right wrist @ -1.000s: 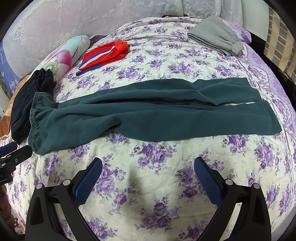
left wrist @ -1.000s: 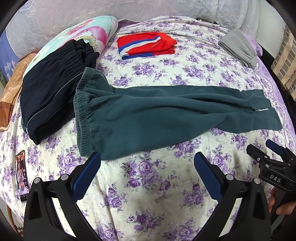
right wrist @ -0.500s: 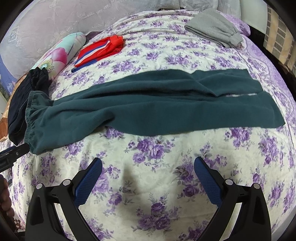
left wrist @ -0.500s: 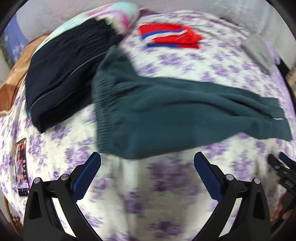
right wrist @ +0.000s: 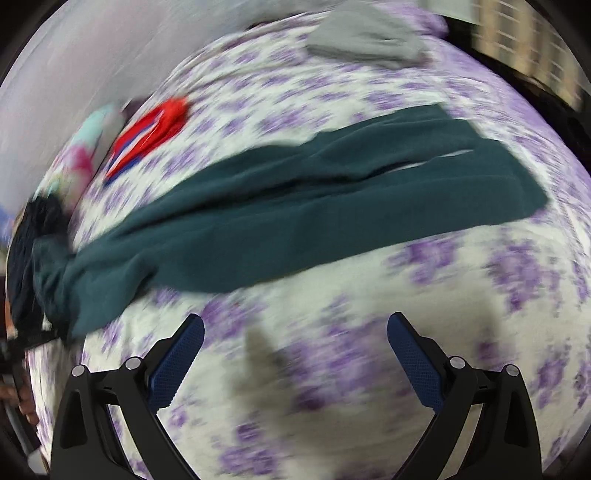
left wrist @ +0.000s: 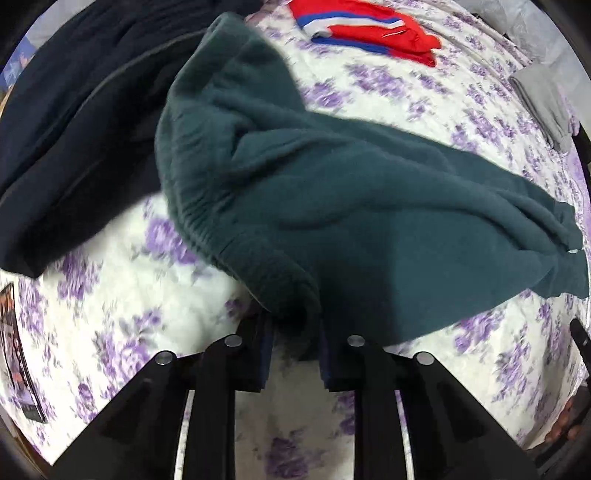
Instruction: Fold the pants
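Dark green fleece pants (left wrist: pixel 369 206) lie lengthwise across the floral bedspread (left wrist: pixel 110 295), waistband toward the bed's left side, leg hems toward its right edge.

Change since a second ago: left hand-held gripper (left wrist: pixel 295 343) was wide open above bare bedspread; it has now come in and closed on the near corner of the waistband. Fabric is bunched between the two pads and looks slightly lifted there. Right hand-held gripper (right wrist: pixel 295 354) is spread open as before, holding nothing, over bare bedspread short of the near leg. Right view is heavily blurred, so the rig is probably mid-swing.

Pants in right view (right wrist: pixel 314 214): legs flat, one partly over the other, hems not yet touched.

Judgement: first grasp is made, fold not begun. The likely next need is a second grip, at the hems or the far waistband corner, before anything is carried over.

Nearby: black garment (left wrist: pixel 74 110) touching the waistband; red striped garment (left wrist: pixel 369 29) and grey garment (left wrist: pixel 543 107) well apart, toward the far edge.

Risk: lifting could drag the black garment along.
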Available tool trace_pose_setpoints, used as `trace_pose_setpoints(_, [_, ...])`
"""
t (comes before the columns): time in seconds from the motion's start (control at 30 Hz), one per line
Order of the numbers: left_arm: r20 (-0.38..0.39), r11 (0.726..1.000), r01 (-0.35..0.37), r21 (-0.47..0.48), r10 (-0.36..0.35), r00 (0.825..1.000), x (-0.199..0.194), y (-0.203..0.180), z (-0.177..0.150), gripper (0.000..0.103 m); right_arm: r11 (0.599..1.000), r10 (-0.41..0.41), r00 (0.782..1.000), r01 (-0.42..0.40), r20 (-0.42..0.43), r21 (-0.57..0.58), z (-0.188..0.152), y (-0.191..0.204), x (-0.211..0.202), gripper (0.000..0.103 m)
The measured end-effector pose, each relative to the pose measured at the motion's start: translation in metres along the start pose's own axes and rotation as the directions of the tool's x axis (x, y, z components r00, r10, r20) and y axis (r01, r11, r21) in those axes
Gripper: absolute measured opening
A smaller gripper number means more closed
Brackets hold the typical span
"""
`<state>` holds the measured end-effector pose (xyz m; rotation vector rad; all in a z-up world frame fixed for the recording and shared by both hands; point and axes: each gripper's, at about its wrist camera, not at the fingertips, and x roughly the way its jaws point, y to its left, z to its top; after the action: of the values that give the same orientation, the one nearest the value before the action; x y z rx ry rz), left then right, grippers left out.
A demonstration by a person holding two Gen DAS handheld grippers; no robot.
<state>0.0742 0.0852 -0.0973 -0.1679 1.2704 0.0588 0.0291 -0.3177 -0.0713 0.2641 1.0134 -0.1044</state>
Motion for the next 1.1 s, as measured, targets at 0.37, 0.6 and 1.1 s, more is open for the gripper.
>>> trace_pose_setpoints(0.37, [0.067,0.985,0.111,-0.128,-0.104,0.992,-0.038,0.041,0.002,0.007,0.848,-0.153,0.987,0.106,0.047,0.519,0.062,-0.195,0.005,0.091])
trace_pose_setpoints(0.6, [0.086,0.979,0.113,-0.168,-0.100,0.991,-0.046,0.036,-0.002,0.007,0.825,-0.146,0.989,0.121,0.001,0.553,0.096,-0.211,0.046,0.015])
trace_pose_setpoints(1.1, [0.004,0.996,0.020,-0.084,-0.020,1.000,-0.082,0.059,-0.055,0.010,0.921,-0.035,0.996,0.063,-0.079,0.385,0.063,-0.242,-0.045,0.026])
